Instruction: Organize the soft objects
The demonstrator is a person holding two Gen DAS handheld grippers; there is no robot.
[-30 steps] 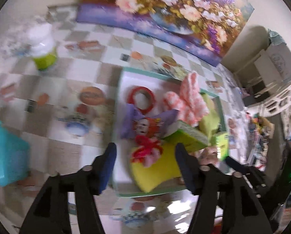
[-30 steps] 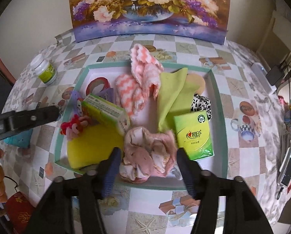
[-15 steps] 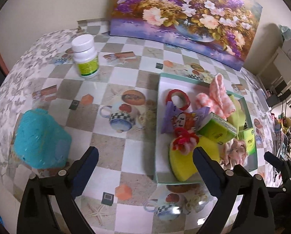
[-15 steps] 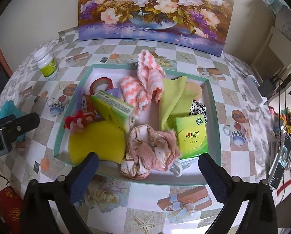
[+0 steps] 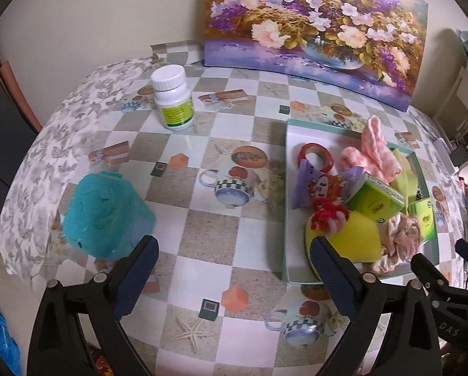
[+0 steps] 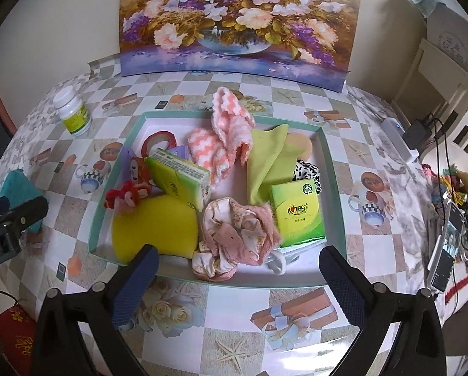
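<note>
A plain cream wall is standing behind the table, whose cloth is showing a checked print. A flower painting is leaning against that wall. At the right, white furniture and a cluttered shelf are sitting in daylight.

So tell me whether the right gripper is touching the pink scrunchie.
Apart. The right wrist view shows the right gripper open and empty, its fingertips flanking the pink scrunchie with visible gaps.

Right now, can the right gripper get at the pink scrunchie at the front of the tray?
Probably yes. The right gripper is open and empty, and the pink scrunchie lies uncovered at the tray edge, directly ahead.
</note>
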